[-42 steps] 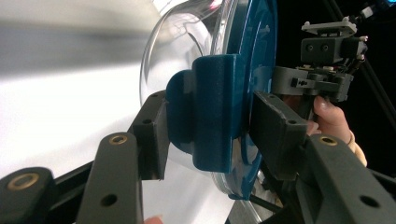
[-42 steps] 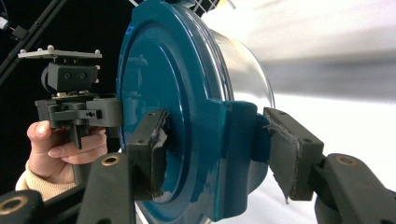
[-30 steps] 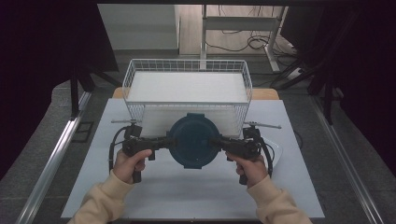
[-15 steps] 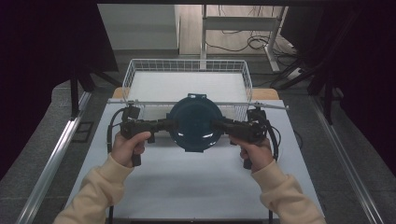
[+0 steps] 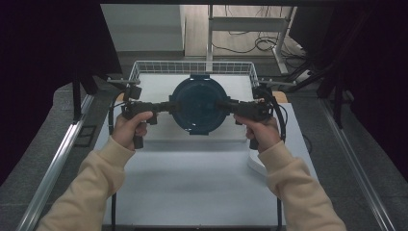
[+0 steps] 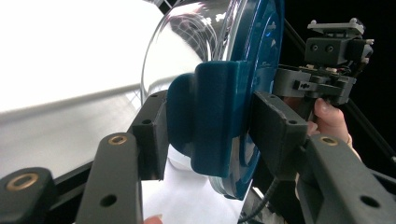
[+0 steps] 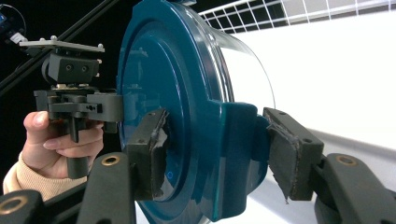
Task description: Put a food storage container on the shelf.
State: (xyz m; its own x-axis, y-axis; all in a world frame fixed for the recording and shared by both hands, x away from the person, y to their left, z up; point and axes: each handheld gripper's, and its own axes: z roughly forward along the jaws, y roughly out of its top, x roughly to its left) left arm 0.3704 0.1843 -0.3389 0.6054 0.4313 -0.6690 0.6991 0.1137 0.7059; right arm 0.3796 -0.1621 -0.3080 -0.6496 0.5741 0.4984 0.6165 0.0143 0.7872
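White tabletop [image 5: 192, 183], wire basket [image 5: 192, 67] behind. I hold the blue-lidded container [image 5: 198, 106] above the basket's front edge, lid facing up; left tongs [image 5: 163, 107] and right tongs [image 5: 226, 107] clamp its opposite side latches.

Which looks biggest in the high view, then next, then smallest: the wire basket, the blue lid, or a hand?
1. Wire basket, the widest.
2. Blue lid; held up nearer the camera, so it may look larger than it is.
3. Left hand and right hand, which look alike.

Glossy teal plastic lid [image 5: 197, 103] on clear glass-like bowl [image 6: 187, 46]; white wire basket [image 5: 192, 67].
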